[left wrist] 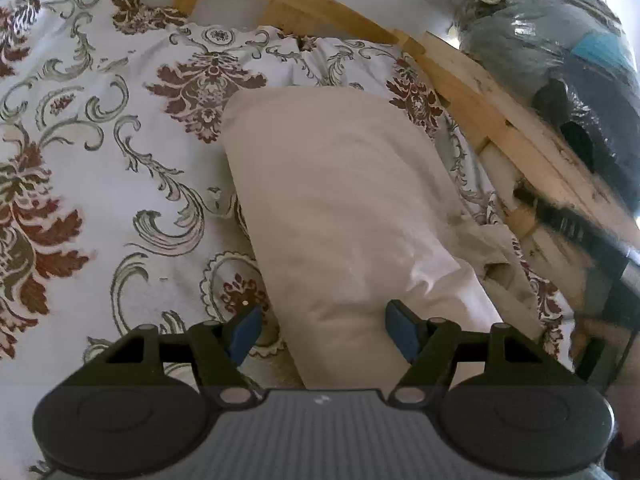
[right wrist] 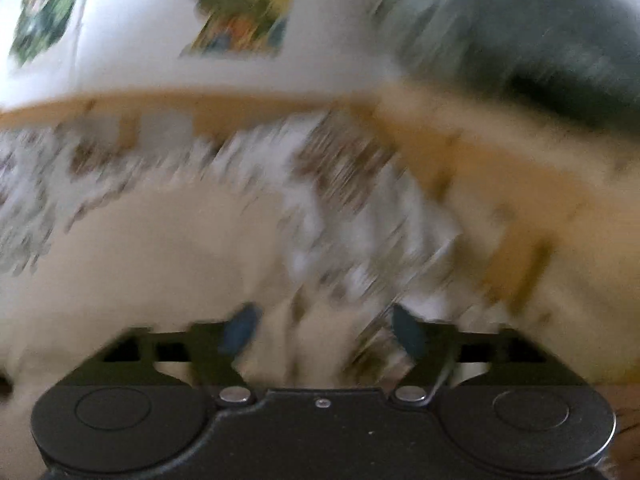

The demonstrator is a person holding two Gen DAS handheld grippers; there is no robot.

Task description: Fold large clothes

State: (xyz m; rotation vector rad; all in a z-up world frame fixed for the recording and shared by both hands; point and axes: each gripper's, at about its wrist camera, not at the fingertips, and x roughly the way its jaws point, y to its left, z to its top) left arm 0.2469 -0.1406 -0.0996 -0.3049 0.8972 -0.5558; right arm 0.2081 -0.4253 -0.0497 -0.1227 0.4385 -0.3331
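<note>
Left gripper [left wrist: 324, 332] jaws wide, beige garment [left wrist: 340, 200] between pads, unpinched, folded on floral bedspread [left wrist: 100, 140]. Wooden bed frame [left wrist: 500, 128] 2 o'clock, bagged bundle [left wrist: 560, 60] beyond. Right gripper [right wrist: 324, 330] wide, empty, view blurred.

The left wrist view is evenly lit by soft, fairly bright daylight, with mild blur. Glare streaks the plastic-wrapped bundle [left wrist: 560, 64] at upper right. The fisheye lens bends the wooden bed frame [left wrist: 472, 92] into an arc and darkens the corners. The right wrist view is heavily motion-smeared; the patterned bedspread [right wrist: 340, 184] dissolves into streaks, and only the claw [right wrist: 322, 332] body at the bottom stays fairly sharp.
</note>
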